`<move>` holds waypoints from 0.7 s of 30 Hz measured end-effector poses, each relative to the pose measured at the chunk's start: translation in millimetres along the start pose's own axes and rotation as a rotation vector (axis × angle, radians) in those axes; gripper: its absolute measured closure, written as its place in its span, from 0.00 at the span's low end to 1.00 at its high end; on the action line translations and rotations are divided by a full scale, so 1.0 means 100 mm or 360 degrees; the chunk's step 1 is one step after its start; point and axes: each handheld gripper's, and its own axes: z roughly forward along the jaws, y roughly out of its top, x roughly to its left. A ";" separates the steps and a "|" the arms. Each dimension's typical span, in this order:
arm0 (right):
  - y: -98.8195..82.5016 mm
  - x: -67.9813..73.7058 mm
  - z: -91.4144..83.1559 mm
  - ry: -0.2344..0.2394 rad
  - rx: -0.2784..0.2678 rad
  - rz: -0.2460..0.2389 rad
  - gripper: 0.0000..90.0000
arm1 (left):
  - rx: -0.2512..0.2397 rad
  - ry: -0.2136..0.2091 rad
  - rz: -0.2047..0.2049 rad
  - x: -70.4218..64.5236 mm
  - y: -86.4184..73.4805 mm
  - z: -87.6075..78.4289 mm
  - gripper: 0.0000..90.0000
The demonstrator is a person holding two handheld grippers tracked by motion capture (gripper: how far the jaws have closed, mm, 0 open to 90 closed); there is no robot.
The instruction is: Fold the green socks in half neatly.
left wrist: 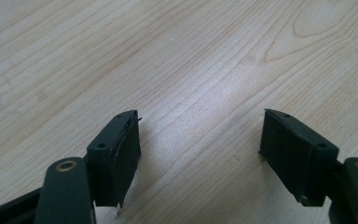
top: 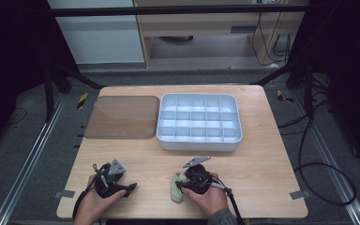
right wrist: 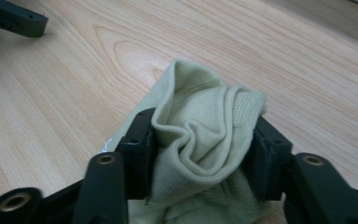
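Pale green knitted cloth (right wrist: 200,135) bunches between the right gripper (right wrist: 200,154) pads, pinched. Left gripper (left wrist: 200,154) stands wide, empty, over the wooden table (left wrist: 168,56). A shallow pinch could let folds slip free.

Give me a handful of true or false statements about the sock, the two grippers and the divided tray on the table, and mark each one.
1. The right gripper has a pale green sock bunched between its jaws. True.
2. The left gripper holds a second sock. False: its jaws stand apart over bare table.
3. The white divided tray already holds a sock. False: its compartments look empty.
4. A brownish flat lid lies to the left of the tray. True.
5. The sock sits at the table's far edge. False: it is at the near edge, by the person's right hand.
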 end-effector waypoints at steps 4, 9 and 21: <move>0.02 0.02 0.01 0.0021 0.0018 -0.0007 0.64 | -0.0002 0.0004 0.0000 0.01 -0.01 0.00 0.32; 0.03 0.03 0.00 0.0060 0.0027 -0.0023 0.74 | -0.0003 0.0011 -0.0015 0.04 -0.02 -0.01 0.32; 0.06 -0.12 -0.27 0.0051 -0.0032 -0.0004 0.78 | -0.0038 0.0099 -0.0056 0.19 -0.06 -0.04 0.26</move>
